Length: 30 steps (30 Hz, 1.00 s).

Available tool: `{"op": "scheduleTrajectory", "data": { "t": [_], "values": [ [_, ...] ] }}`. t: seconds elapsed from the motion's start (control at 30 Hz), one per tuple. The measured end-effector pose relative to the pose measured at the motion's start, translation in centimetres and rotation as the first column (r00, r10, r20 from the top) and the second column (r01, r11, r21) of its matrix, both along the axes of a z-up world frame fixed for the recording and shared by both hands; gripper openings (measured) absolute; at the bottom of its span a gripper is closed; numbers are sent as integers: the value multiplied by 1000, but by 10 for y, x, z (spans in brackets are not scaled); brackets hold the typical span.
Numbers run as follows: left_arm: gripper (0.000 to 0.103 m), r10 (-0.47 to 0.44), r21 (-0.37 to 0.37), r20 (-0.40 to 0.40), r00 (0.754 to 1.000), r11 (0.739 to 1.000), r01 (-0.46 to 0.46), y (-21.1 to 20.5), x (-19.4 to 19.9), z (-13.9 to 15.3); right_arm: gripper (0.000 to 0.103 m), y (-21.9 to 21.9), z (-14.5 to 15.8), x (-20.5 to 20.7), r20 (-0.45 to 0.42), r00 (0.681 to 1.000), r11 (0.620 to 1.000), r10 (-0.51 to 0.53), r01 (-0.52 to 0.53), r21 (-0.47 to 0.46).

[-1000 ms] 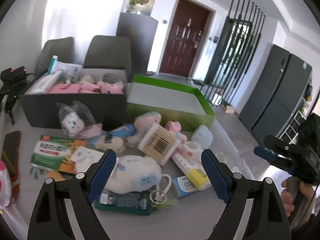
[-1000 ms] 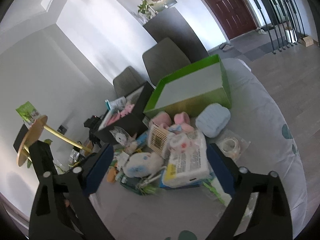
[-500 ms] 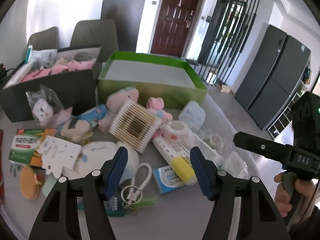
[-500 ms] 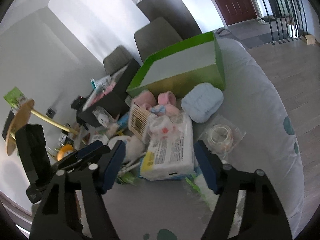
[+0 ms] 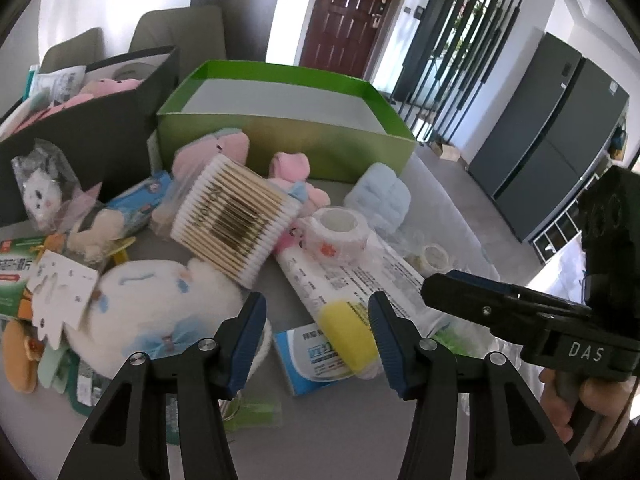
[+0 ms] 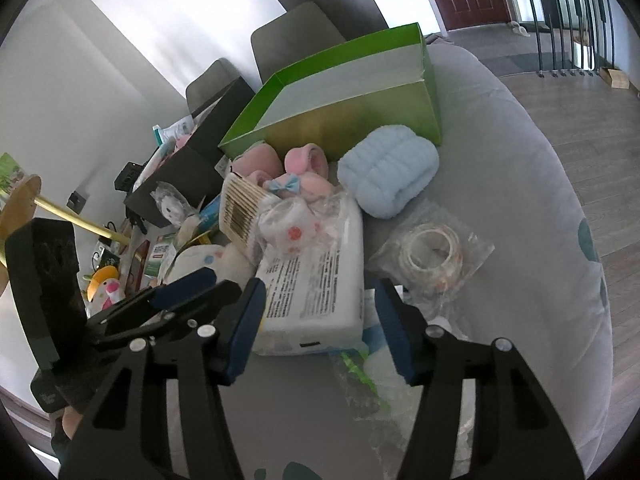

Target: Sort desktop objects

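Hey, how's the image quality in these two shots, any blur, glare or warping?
Left wrist view: the white plush and yellow-capped pack are smeared by motion, the door area is blown out. Right wrist view: the wall is overexposed, the green box bends from fisheye warp, corners are black.

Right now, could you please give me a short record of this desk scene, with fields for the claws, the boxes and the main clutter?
left claw: open, empty, over the wipes pack's yellow end
right claw: open, empty, at the wipes pack
green box: open; no contents visible
black box: holds pink toys and packets
cotton swabs: tilted, leaning on the pile
tape roll: on the wipes pack
blue towel: in front of the green box
white plush: near edge, left
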State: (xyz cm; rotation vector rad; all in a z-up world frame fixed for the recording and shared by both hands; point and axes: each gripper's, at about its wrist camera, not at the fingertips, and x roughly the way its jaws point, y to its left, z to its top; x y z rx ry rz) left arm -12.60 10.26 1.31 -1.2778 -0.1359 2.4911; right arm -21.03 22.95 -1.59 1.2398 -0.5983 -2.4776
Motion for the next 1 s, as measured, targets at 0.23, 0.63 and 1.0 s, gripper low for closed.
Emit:
{"op": "scheduleTrajectory", "data": {
  "t": [0.23,0.63,1.0],
  "values": [
    [53,-10,-6,24,1000,1000,11,5,-3,-10,51,-7,-5,-9,14,1000,1000,24,-25,5],
    [45,-55,45,38,998,998,53,8,-3,-15,47,-6,-14,-13,20,1000,1000,11,-10,-17],
    [44,-69,39,18,997,997,69,11,5,-6,39,-9,-8,-6,-5,1000,999,4,-5,-41]
  ]
}}
